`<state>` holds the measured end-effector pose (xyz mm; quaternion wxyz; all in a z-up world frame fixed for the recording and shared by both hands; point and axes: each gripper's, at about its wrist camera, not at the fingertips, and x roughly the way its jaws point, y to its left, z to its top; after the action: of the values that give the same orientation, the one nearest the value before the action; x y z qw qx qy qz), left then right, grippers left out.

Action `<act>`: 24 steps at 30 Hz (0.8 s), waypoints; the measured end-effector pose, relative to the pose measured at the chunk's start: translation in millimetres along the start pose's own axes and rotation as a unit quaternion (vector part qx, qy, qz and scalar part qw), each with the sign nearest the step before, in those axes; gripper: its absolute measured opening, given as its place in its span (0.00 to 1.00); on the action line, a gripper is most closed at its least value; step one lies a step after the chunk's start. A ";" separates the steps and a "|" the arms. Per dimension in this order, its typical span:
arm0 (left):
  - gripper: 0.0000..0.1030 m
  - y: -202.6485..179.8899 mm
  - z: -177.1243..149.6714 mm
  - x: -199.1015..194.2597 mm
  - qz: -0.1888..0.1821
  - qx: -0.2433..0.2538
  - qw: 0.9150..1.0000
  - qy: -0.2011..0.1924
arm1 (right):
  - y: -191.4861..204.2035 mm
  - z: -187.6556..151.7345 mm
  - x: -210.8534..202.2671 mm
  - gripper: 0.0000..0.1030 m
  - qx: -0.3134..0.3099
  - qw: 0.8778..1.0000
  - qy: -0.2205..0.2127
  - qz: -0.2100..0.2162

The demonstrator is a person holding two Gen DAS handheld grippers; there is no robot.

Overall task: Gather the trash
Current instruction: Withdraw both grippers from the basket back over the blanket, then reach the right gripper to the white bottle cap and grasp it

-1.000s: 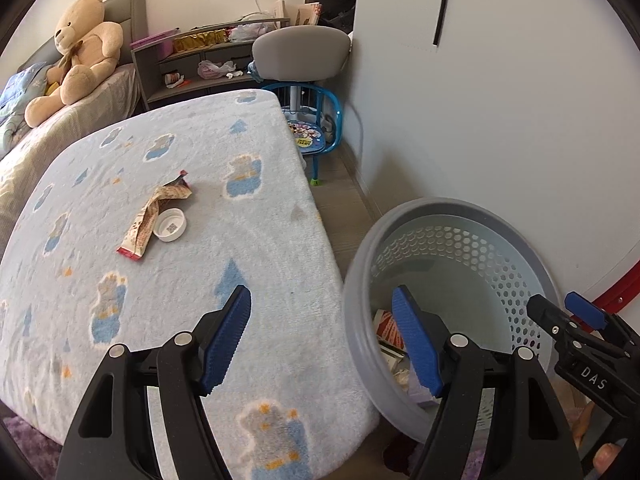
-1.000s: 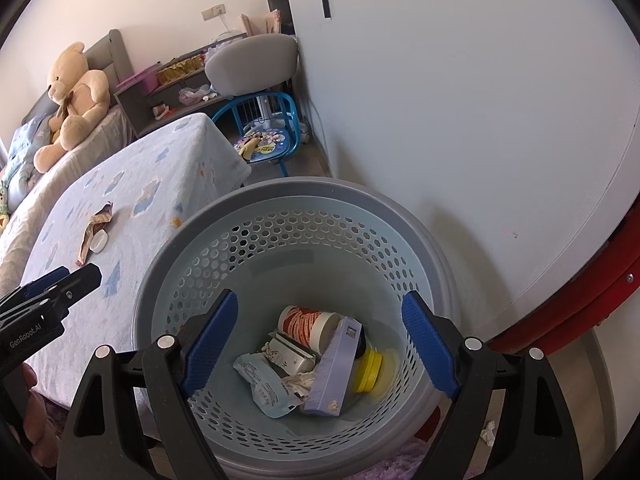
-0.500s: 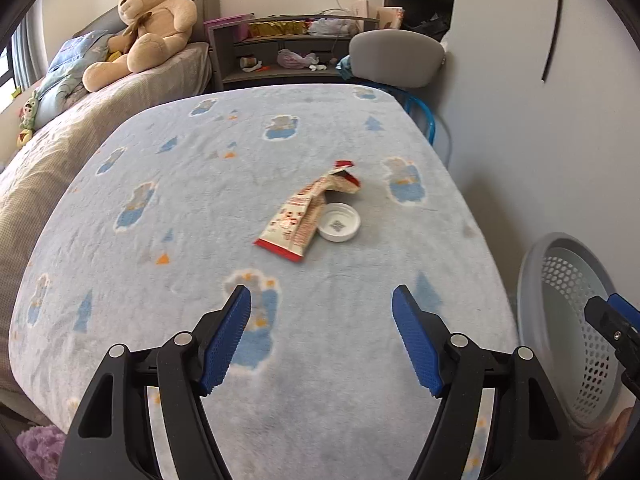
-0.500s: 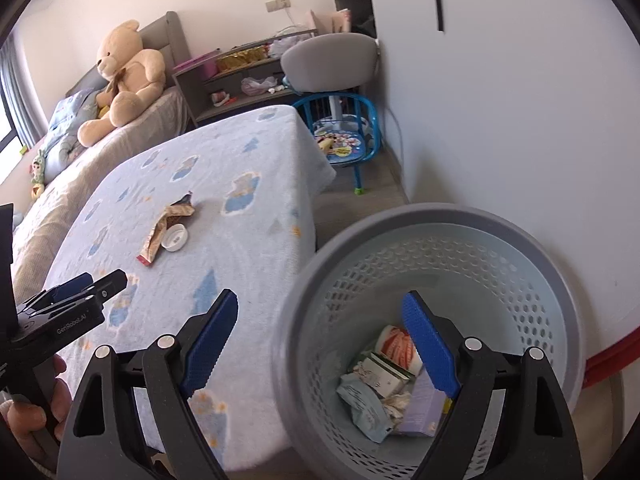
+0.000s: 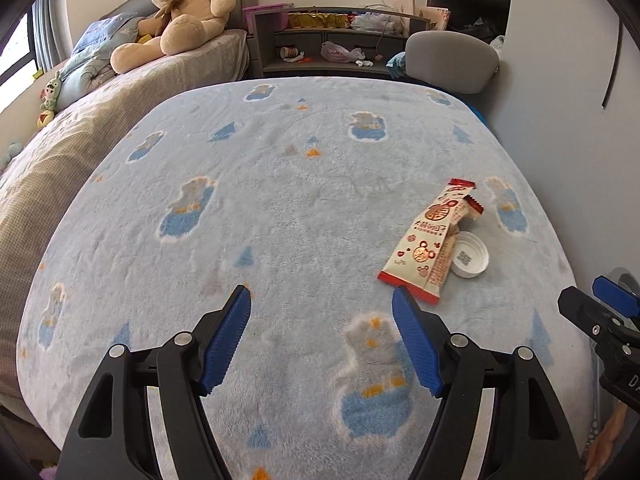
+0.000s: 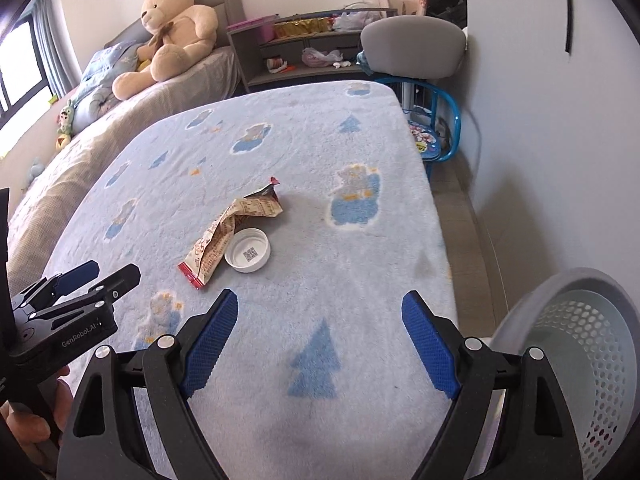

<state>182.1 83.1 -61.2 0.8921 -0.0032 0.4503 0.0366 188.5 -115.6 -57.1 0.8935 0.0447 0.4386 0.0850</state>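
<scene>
An empty snack wrapper (image 5: 434,240) (image 6: 228,232) lies on the blue fleece blanket (image 5: 280,200) (image 6: 320,160), with a white bottle cap (image 5: 469,255) (image 6: 248,255) touching its right side. My left gripper (image 5: 322,312) is open and empty, low over the blanket, with the wrapper just beyond its right finger. My right gripper (image 6: 320,312) is open and empty, nearer the blanket's right edge, the cap ahead and to its left. The grey perforated trash basket (image 6: 580,344) stands on the floor at the right.
A teddy bear (image 5: 176,12) sits on the bed at the back left. A grey shelf unit (image 5: 332,44) and a grey chair (image 6: 412,46) stand behind the blanket. A small blue child's chair (image 6: 436,136) stands by the white wall at the right.
Both grippers have swung left, away from the basket and toward the blanket. The wrapper and cap now lie closer ahead. Both grippers stayed open and empty.
</scene>
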 end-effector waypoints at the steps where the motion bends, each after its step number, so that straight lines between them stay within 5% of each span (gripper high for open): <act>1: 0.68 2.6 -0.9 3.9 0.000 -0.003 1.000 0.004 | 3.6 1.8 5.1 0.80 -0.004 1.000 0.003 0.000; 13: 0.68 7.0 -4.8 12.9 -0.005 -0.009 1.000 0.007 | 31.1 16.5 52.7 0.79 -0.049 0.998 0.029 -0.009; 24: 0.68 14.0 -5.9 15.0 -0.010 -0.021 1.000 0.009 | 53.9 20.5 76.9 0.65 -0.090 0.995 0.047 -0.020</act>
<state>185.2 97.7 -76.5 0.8879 -0.0266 0.4578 0.0375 244.8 -48.1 -96.0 0.8737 -0.0491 0.4717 0.1085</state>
